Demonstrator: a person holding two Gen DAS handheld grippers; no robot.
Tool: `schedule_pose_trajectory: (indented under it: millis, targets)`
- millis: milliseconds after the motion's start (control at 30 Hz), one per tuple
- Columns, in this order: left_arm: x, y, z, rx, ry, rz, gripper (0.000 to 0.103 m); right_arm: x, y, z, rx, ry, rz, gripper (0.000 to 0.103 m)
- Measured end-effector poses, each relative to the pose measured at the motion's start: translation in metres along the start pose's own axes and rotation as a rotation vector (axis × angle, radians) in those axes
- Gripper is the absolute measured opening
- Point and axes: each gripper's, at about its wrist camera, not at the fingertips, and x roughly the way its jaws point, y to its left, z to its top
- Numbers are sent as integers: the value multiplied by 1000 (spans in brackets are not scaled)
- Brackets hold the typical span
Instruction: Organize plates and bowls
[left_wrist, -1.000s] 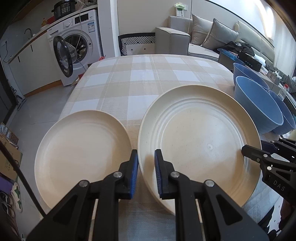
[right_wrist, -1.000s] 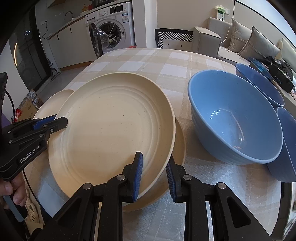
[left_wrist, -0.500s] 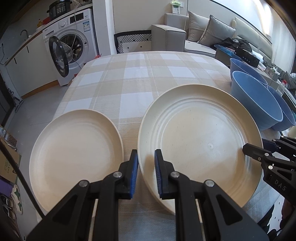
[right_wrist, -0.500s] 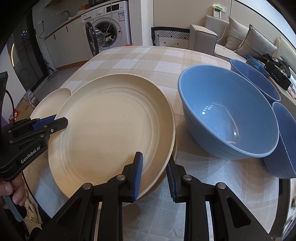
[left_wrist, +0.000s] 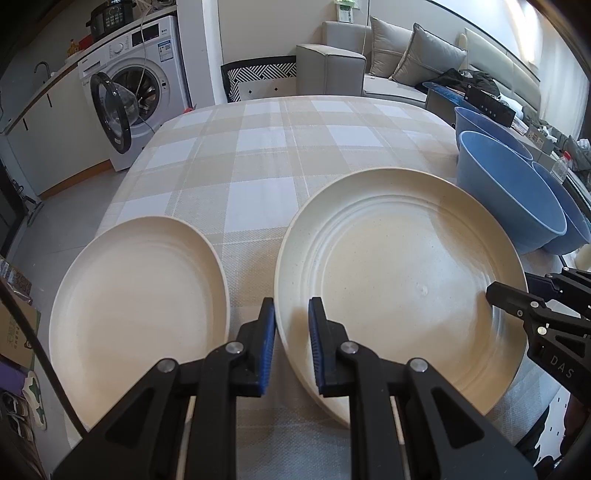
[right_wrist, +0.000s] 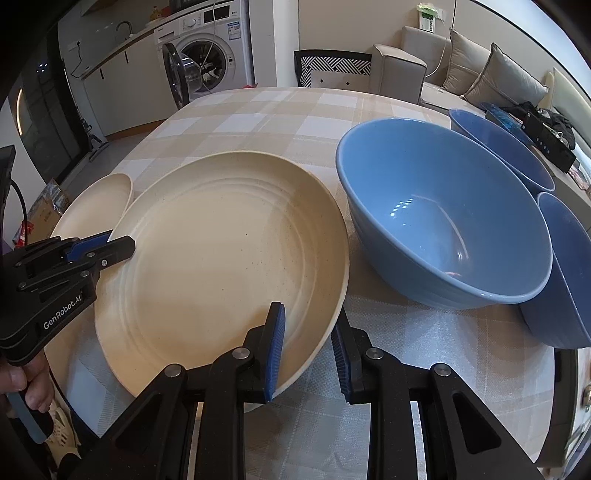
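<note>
A large cream plate (left_wrist: 402, 280) lies on the checked tablecloth (left_wrist: 280, 147), with its rim between the pads of both grippers. My left gripper (left_wrist: 291, 325) straddles its left rim and my right gripper (right_wrist: 308, 339) its right rim; the jaws are slightly apart and I cannot tell if they pinch it. The plate also shows in the right wrist view (right_wrist: 221, 269). A second cream plate (left_wrist: 136, 295) lies to its left. Three blue bowls stand to the right, the nearest one (right_wrist: 443, 214) empty.
The table's front edge is close under both grippers. A washing machine (left_wrist: 140, 85) with its door open stands beyond the far left corner. A sofa (left_wrist: 388, 70) and a patterned chair (left_wrist: 262, 77) are behind the table.
The large cream plate has come down and now hides the plate seen beneath it a second ago. Both grippers stayed on its rim; the view shifted slightly.
</note>
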Motion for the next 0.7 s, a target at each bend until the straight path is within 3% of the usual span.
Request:
schedule_pose_trajectory:
  millis: [700]
  targets:
    - [0,-14,-1,70,-7,47,16,3,-2,-8,-13,22,-27,26]
